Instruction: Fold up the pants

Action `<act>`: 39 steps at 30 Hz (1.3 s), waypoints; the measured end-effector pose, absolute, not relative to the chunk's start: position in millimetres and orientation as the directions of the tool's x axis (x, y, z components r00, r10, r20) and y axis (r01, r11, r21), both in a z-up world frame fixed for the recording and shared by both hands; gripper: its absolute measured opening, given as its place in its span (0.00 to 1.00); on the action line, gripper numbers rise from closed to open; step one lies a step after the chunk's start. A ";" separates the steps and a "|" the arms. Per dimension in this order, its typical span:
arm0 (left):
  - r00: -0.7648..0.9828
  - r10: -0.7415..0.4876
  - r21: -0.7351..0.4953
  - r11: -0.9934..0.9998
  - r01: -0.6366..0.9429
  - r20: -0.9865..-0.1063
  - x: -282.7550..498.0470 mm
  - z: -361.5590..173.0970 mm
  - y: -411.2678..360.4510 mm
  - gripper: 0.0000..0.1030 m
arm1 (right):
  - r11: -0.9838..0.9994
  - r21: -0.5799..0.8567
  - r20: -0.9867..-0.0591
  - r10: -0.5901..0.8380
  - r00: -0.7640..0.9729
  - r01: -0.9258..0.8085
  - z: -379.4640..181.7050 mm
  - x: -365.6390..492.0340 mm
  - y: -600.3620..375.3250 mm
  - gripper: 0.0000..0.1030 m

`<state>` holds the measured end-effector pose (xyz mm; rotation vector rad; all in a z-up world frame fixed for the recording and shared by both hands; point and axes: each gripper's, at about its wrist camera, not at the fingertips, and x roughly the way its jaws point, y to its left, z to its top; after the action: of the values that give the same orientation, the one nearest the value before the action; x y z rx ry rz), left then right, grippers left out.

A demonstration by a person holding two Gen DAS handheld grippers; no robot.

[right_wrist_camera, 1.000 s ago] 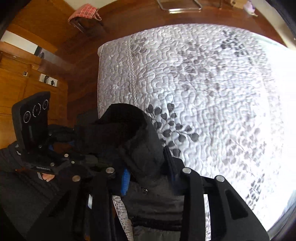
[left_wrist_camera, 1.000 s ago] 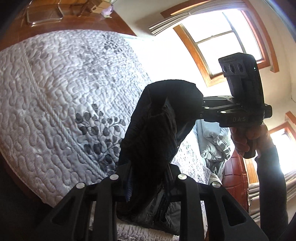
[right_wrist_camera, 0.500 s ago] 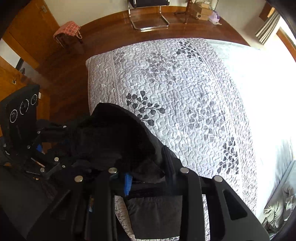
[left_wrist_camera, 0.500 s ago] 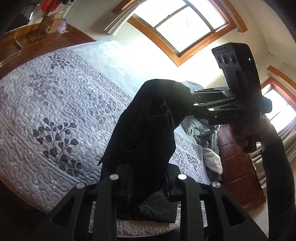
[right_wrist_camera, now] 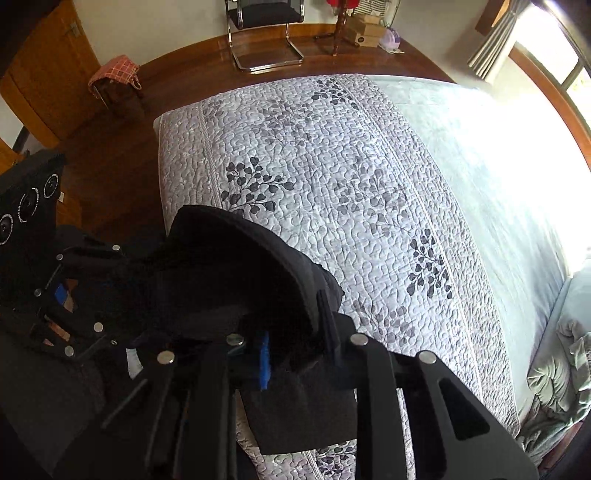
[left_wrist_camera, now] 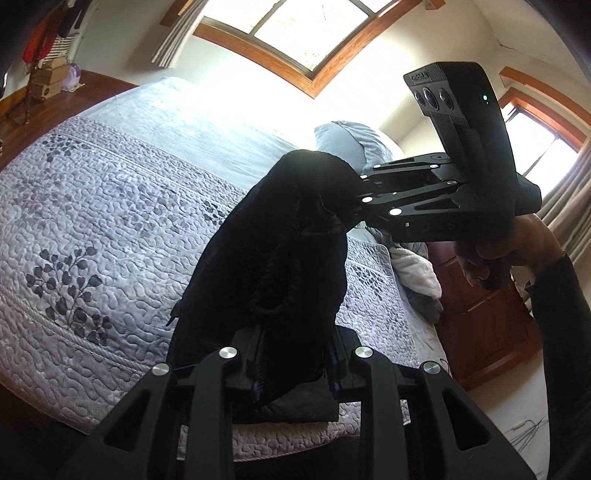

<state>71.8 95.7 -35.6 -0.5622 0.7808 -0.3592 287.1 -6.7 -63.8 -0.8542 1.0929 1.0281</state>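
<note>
The black pants (left_wrist_camera: 280, 258) are being pinched by the left hand-held gripper (left_wrist_camera: 295, 354) at lower centre and by the right hand-held gripper (right_wrist_camera: 291, 350), whose jaws have just been closing on the fabric. The pants are being held bunched in mid-frame above the quilted bed (left_wrist_camera: 110, 221), with a dark folded part lying on the quilt's near edge.

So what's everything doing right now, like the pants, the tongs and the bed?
Black pants: bunched up, lifted off the bed, held at two spots.
Left tongs: shut on the pants.
Right tongs: have just been closing, with the pants clamped between them.
Quilted bed cover: spread flat.
Grey pillow: lying at the head of the bed.
Chair: upright, nobody on it.
</note>
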 end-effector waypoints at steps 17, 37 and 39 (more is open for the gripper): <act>0.505 -0.584 -0.525 0.807 0.272 -0.636 80.8 -57.3 -35.9 0.25 | 0.326 -0.190 -0.942 0.205 0.266 -0.926 -96.2 263.7 -146.2 0.15; 0.300 -0.551 -0.443 0.822 0.358 -0.779 102.4 -150.5 -158.6 0.25 | 0.412 -0.157 -0.943 0.207 0.261 -0.897 -193.6 267.6 -264.5 0.13; 0.279 -0.544 -0.441 0.824 0.356 -0.791 105.2 -161.2 -164.8 0.25 | 0.417 -0.154 -0.945 0.203 0.257 -0.896 -205.3 269.1 -272.2 0.13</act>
<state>105.2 -164.8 -161.2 -0.1908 1.1383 -0.6088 269.1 -272.2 -205.3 -0.8266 1.0389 0.8733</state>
